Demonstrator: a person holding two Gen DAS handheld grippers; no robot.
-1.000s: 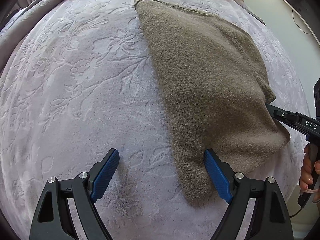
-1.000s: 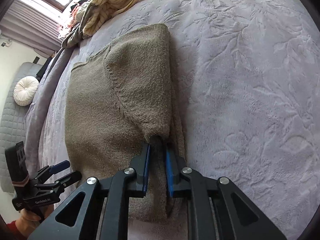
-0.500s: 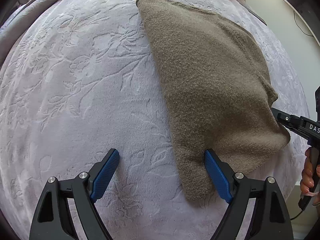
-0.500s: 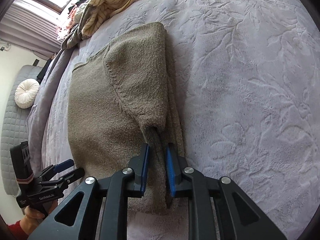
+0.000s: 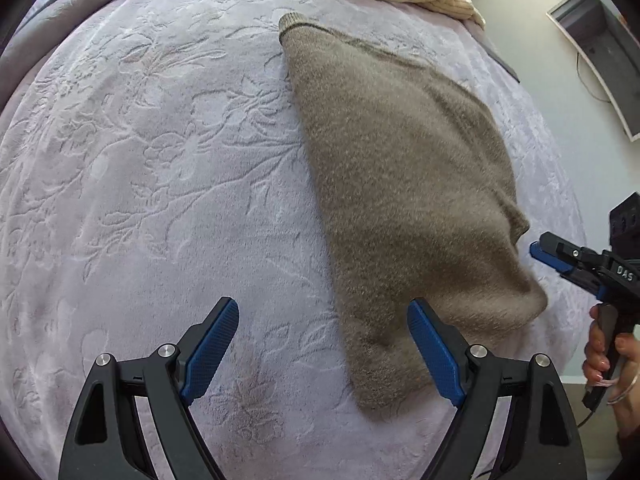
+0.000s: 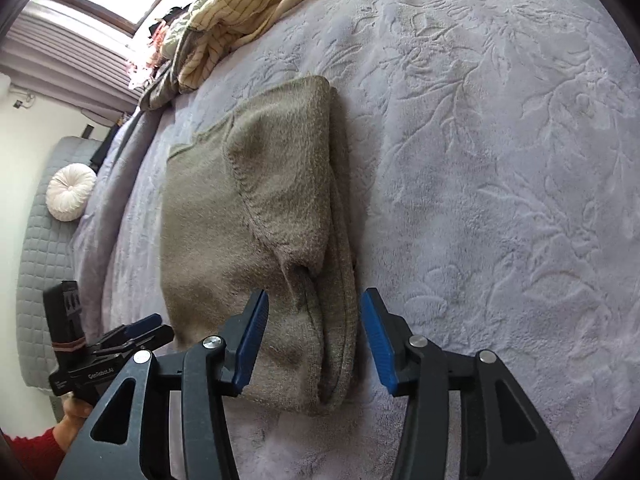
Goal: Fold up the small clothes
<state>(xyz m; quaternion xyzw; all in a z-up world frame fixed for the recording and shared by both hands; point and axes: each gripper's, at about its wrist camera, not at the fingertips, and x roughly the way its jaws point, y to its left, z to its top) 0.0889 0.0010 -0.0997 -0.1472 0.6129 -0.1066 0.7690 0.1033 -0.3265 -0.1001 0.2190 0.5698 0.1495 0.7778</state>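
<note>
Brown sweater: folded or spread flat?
Folded. The brown sweater lies in stacked layers on the bedspread, a sleeve panel folded over its body.

Opening right gripper over sweater (seemingly folded)

bed under a pale lilac cover embossed with flowers

a folded taupe knit garment lies flat right of centre in the left wrist view; a heap of cream striped clothes sits at the upper left of the right wrist view.

Lilac embossed bedspread; striped cream clothes pile far; round white cushion on grey quilted headboard, left.
</note>
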